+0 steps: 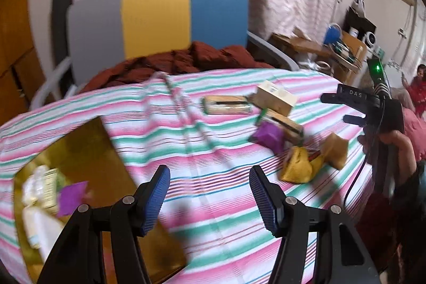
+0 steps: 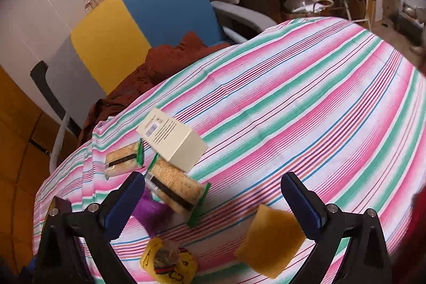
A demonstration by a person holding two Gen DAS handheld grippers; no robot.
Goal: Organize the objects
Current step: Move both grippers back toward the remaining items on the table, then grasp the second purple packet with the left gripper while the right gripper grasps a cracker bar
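Both claws released, empty: left gripper (image 1: 210, 186), right gripper (image 2: 213, 200). Cream box (image 2: 173, 141) lies flat; green-edged cracker packs (image 2: 175, 188) just beside it, striped cloth (image 2: 306, 103) underneath.

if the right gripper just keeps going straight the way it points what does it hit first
Probably the flat orange-yellow packet lying low between the open right gripper fingers. Past it lies bare striped tablecloth. Depth is unclear, so it might pass just above the packet.

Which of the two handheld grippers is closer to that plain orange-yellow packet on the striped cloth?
Right. The right gripper hovers open almost directly over the plain orange-yellow packet; the left gripper sits open farther off, nearer the gold tray.
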